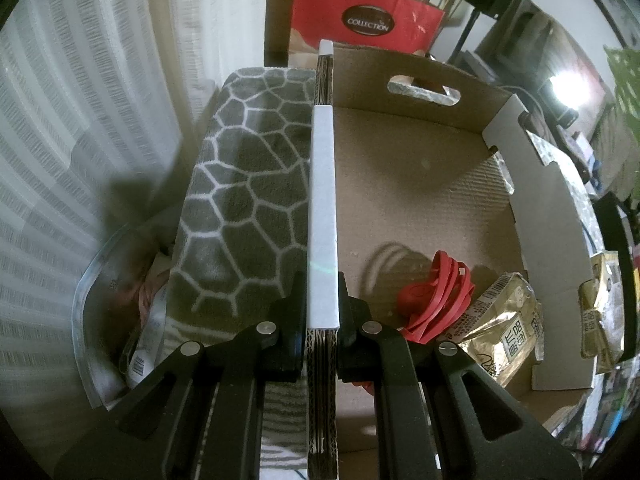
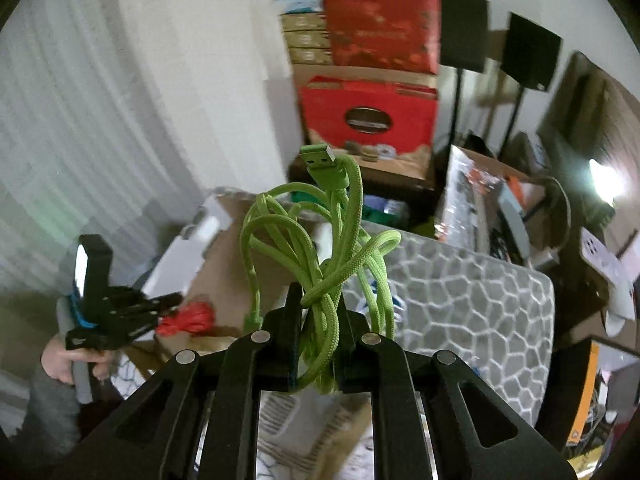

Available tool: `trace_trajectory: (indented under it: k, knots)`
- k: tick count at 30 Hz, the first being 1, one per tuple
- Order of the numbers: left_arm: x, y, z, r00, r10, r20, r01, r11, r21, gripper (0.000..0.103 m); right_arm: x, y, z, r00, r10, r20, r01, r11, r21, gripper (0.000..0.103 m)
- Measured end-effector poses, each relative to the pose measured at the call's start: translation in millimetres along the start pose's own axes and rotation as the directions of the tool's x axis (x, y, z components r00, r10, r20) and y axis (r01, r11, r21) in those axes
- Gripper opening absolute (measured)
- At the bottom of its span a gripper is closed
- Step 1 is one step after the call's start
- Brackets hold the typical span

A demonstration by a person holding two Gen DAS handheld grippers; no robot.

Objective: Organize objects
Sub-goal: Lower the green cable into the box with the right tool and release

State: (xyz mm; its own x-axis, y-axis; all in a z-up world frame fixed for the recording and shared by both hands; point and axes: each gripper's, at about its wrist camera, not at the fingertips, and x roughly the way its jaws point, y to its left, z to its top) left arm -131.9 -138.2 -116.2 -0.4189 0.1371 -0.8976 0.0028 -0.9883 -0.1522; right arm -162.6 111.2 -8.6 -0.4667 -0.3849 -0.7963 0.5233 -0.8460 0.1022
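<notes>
My left gripper (image 1: 322, 312) is shut on the near side wall (image 1: 323, 208) of an open cardboard box (image 1: 420, 168), its pads clamping the white-taped edge. Inside the box lie a coiled red cable (image 1: 436, 300) and a gold snack packet (image 1: 500, 328). My right gripper (image 2: 320, 316) is shut on a tangled green braided USB cable (image 2: 344, 256), held up in the air with its plug (image 2: 318, 156) pointing up. In the right wrist view the left gripper (image 2: 120, 308) shows at the left on the box edge, held by a hand (image 2: 68, 360), beside the red cable (image 2: 188, 318).
A grey blanket with a white cell pattern (image 1: 248, 184) lies left of the box and also appears as the blanket (image 2: 468, 300). A clear bag of items (image 1: 120, 320) sits at lower left. Red gift bags (image 1: 360, 20) and stacked boxes stand behind. Clutter fills the right side.
</notes>
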Motion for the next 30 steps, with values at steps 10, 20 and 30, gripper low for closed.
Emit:
trace_trajectory:
  k: [10,20,30]
  knots:
    - [0,0,0,1.0,0.0,0.0,0.0,1.0,-0.003,0.01,58,51,9,0.996,0.049,-0.076,-0.055,0.995,-0.082,0.012]
    - [0,0,0,1.0,-0.004,0.0,0.004,1.0,-0.004,0.01,117,78,10,0.986,0.062,-0.156,-0.083,0.988,-0.13,0.012]
    - [-1,1,0,1.0,-0.01,0.001,0.01,1.0,-0.008,0.01,160,83,2,0.969,-0.033,-0.243,-0.025,0.973,-0.23,0.014]
